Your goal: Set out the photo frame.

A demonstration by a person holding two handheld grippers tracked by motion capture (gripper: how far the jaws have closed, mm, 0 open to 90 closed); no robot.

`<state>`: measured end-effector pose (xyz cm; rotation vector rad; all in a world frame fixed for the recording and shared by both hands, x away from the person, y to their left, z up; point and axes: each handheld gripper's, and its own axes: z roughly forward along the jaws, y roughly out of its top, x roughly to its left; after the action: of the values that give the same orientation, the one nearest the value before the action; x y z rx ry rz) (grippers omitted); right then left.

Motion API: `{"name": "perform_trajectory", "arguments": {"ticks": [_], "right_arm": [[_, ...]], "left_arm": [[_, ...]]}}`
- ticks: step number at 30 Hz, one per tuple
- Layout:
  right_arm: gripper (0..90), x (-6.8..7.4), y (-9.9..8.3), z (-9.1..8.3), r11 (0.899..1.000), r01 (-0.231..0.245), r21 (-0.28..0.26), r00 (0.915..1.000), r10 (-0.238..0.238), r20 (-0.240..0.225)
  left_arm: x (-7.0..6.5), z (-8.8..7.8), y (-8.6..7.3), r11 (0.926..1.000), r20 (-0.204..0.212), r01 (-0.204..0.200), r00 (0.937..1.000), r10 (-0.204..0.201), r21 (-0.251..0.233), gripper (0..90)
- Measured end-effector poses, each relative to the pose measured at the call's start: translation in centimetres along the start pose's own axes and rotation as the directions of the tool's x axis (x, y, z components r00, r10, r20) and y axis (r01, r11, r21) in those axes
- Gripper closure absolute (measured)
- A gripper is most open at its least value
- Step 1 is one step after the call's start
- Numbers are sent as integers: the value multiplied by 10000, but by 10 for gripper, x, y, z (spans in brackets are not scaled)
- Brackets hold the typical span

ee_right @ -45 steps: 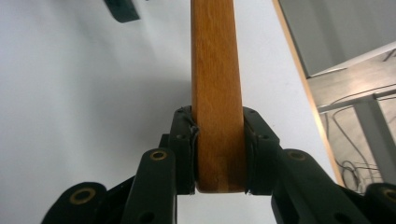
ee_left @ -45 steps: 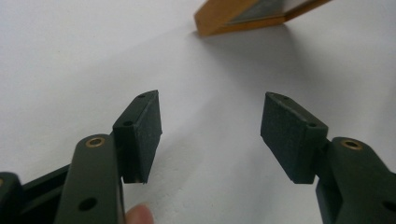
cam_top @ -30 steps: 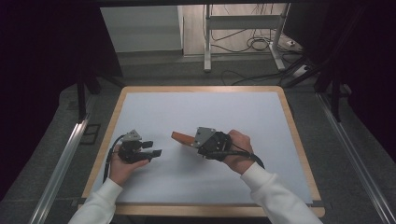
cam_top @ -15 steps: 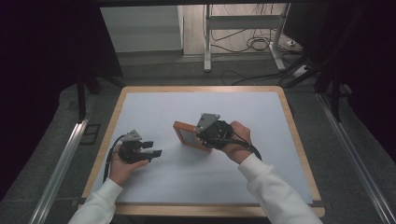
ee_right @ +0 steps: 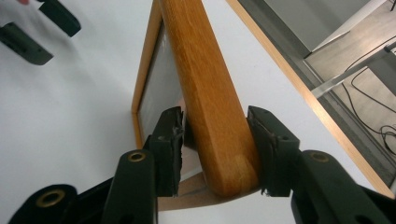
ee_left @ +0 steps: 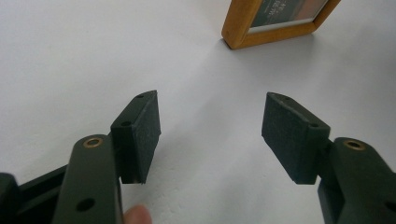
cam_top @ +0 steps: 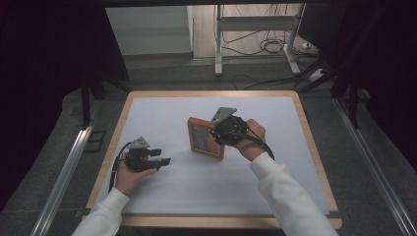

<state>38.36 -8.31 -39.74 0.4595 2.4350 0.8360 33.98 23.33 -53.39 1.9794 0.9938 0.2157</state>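
A wooden picture frame [cam_top: 203, 138] stands upright on the white table top [cam_top: 162, 118], near the middle. My right gripper [cam_top: 215, 134] reaches it from the right and straddles its right edge. In the right gripper view the frame's wooden edge [ee_right: 201, 79] sits between the pads of that gripper [ee_right: 215, 140]. These jaws have just been opening; a thin dark gap shows at the left pad [ee_right: 172, 140]. My left gripper [cam_top: 162, 155] rests low at the table's left, open and empty [ee_left: 210, 133], pointing toward the frame's corner [ee_left: 271, 28].
A wooden rim [cam_top: 314, 147] borders the table. On the floor beyond the far edge are a metal stand [cam_top: 217, 44] and loose cables [cam_top: 268, 46]. Metal rails run along the left [cam_top: 64, 177] and right [cam_top: 373, 172] sides.
My right hand has carried the frame farther from the person and turned it from lying tilted to standing upright. The left hand and its gripper have stayed put.
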Motion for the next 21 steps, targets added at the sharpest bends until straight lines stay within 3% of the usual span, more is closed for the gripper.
{"name": "perform_trajectory", "arguments": {"ticks": [13, 21], "right_arm": [[460, -26, -3, 21, 9953, -968, -48, 9951, 969, 216], [422, -33, -6, 29, 9909, -1348, -45, 9904, 1348, 318]], "left_arm": [[0, 1, 0, 10000, 23, -20, 10000, 20, -20, 368], [0, 1, 0, 10000, 33, -79, 10000, 79, 15, 367]]}}
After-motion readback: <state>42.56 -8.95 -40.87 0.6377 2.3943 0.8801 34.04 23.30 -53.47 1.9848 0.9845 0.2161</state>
